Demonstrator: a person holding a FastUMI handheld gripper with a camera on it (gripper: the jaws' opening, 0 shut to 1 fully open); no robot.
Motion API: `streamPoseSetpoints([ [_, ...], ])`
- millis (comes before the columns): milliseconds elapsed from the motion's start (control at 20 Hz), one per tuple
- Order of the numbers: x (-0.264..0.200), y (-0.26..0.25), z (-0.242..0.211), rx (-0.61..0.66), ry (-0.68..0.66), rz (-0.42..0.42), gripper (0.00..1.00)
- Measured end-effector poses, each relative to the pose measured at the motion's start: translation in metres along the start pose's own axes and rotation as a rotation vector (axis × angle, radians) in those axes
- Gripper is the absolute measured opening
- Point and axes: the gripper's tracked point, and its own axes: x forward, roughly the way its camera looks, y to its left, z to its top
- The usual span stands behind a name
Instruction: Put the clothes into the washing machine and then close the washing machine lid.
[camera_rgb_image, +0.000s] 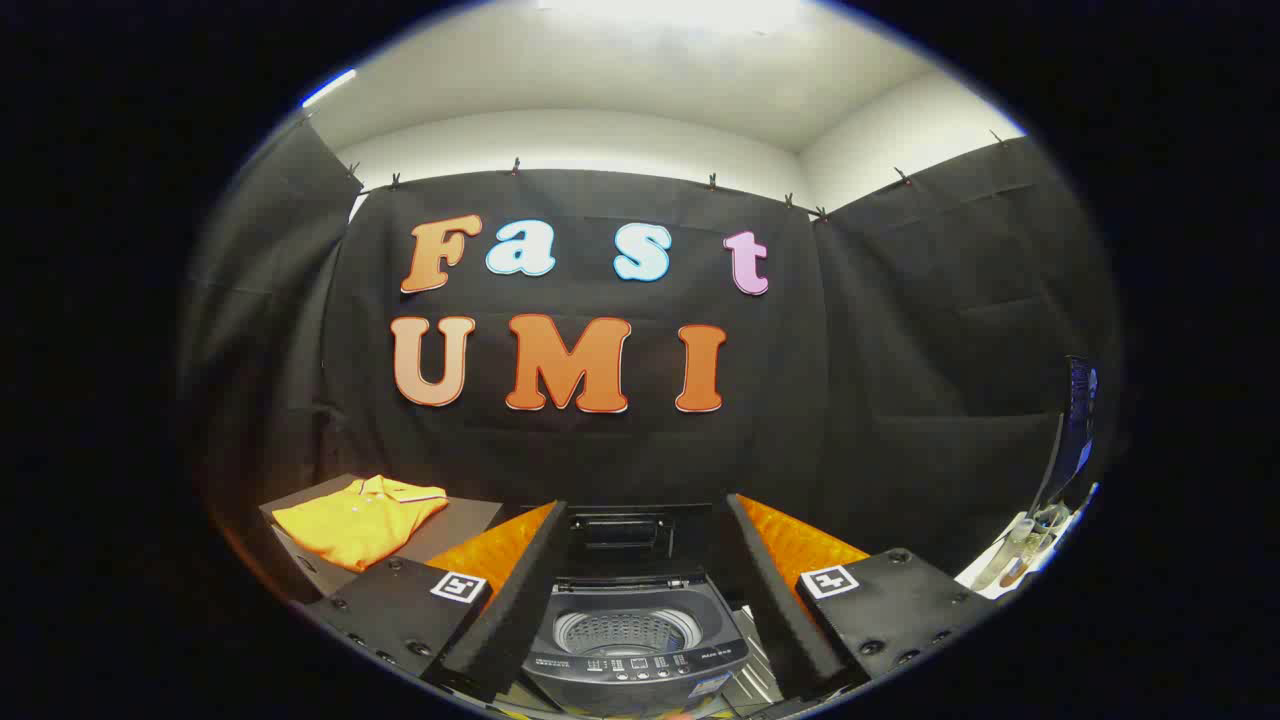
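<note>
While the fingers stand wide apart and hold nothing, the washer sits between them with its lid up and its drum open. At ten o'clock from the fingers, a folded yellow shirt lies on a dark board, well apart from the washer.

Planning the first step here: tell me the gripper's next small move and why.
Probably swing the gripper toward the folded yellow shirt, which lies on a dark board beyond the left-side finger. The fingers stand open and hold nothing, the washing machine sits between them with its lid raised and its drum bare, so the shirt has yet to be picked up.
</note>
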Motion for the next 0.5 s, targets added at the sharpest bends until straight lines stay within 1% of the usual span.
streamPoseSetpoints([
  [300,-0.009,0.035,0.004,0.024,-0.013,0.006,0.98],
  [500,-0.016,0.04,0.002,0.043,-0.009,-0.003,0.98],
])
